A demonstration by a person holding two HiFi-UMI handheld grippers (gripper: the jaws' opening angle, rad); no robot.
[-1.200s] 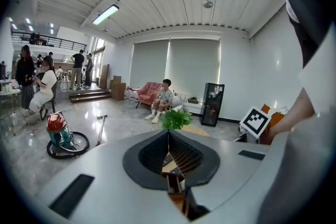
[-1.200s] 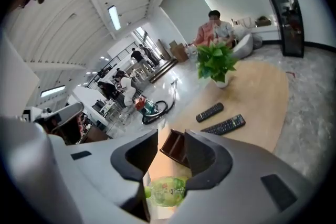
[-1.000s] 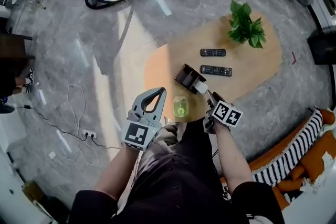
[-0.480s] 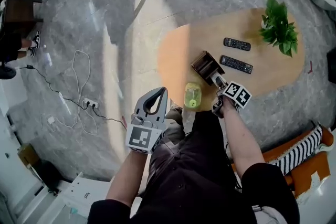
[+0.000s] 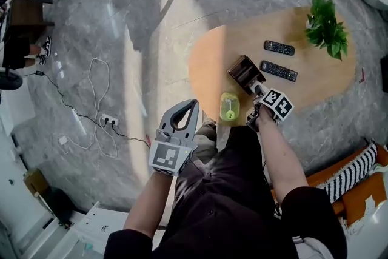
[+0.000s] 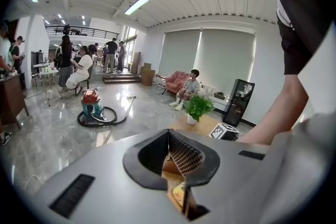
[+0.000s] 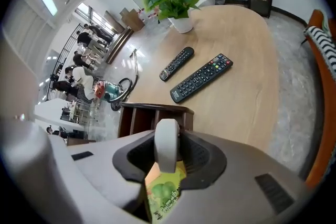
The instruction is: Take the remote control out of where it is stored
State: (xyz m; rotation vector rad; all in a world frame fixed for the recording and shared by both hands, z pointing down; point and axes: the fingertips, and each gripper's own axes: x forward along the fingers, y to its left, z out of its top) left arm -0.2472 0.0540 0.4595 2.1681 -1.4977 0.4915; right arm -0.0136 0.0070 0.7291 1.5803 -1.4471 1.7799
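Right fingers (image 7: pixel 205 157) closing, white remote (image 7: pixel 167 144) between them.

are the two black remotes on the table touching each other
Apart. The right gripper view shows a strip of bare tabletop between the shorter remote and the longer remote.

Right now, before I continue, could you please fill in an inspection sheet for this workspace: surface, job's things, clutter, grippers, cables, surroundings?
Surface: oval wooden table on a grey stone floor.
Job's things: white remote at the near end of the dark wooden holder.
Clutter: small black remote and long black remote lying flat; potted plant; green pack near the table edge.
Grippers: right gripper jaws have just been closing, now on the white remote; left gripper shut, empty, off the table.
Cables: white cable and power strip on the floor.
Surroundings: vacuum cleaner; people in the background; striped cushion.
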